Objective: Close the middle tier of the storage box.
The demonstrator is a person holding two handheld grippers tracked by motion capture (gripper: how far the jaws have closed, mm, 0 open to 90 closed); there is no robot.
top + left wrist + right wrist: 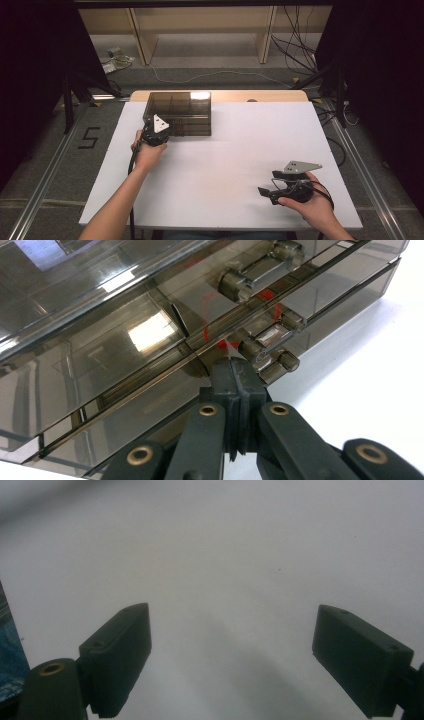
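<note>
Left gripper [238,371] is sitting with jaws pressed fully together, tips right at the front seam of the smoked plastic organizer box [178,112], just beside the clear latch [267,342]. Nothing is visible between the pads; they are butting against the box edge rather than clamping it, as far as the left gripper view is showing.

The box is lying closed at the table's [225,190] far edge, toward the far-left corner, with its front wall facing the person. A second clear latch [260,267] is showing farther along the same seam.

Step in hand is looking like popping the latch to open the lid. To do it well:
- I'm reading the tips as slightly off to the side of the latch tab, so slide along the seam until they are under the tab lip.
- Keep the jaws closed and use them as one wedge; lever up, not into the wall.
- The box is light and is resting on smooth white board, so it's likely to skid toward the far edge under push.

Right gripper [272,187] is idling near the table's near-right corner, jaws wide apart over bare board, holding nothing. Better to bring it over and pin the lid or the box's right wall while the left is prying.
</note>
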